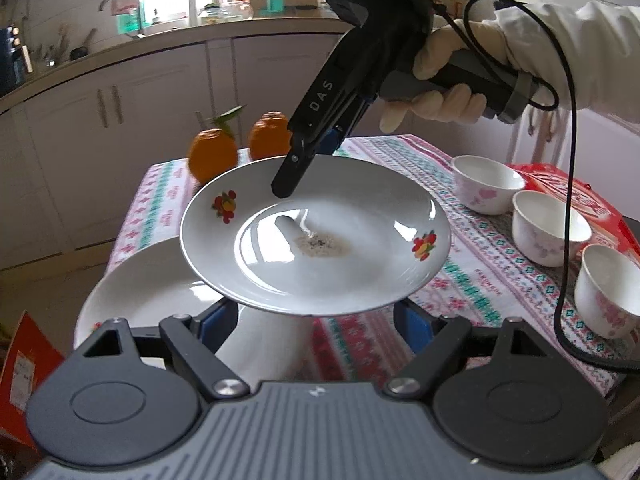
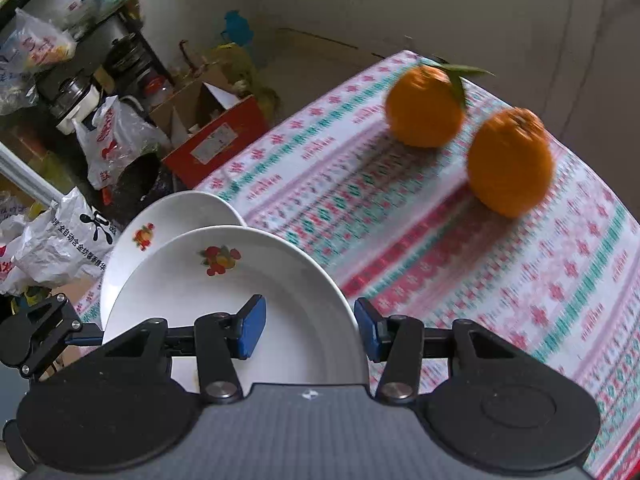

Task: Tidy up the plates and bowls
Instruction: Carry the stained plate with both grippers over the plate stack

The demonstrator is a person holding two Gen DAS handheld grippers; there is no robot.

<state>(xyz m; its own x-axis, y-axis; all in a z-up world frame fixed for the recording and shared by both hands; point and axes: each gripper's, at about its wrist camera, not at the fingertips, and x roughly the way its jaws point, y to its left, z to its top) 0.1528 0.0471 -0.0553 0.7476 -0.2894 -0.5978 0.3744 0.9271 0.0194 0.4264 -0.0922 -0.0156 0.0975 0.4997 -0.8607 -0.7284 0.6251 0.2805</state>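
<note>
Plate [image 1: 320,240] hangs above the table, pinched by right gripper [image 1: 304,168].

- Lower plate [image 1: 132,300]: largely covered by the raised plate [image 1: 316,236] and the left tongs [image 1: 316,320]; its near edge is hidden.
- Raised plate, right wrist view [image 2: 240,300]: near part hidden behind the camera housing.
- Right tongs [image 1: 304,160]: the finger beneath the plate rim is mostly concealed.
- Nearest bowl [image 1: 608,292]: cut by the picture's right edge.
- Oranges [image 2: 508,160] and tablecloth [image 2: 440,240]: smeared by motion blur in the right wrist view.
- Red package [image 1: 560,184]: print unreadable, partly behind the bowls.
</note>
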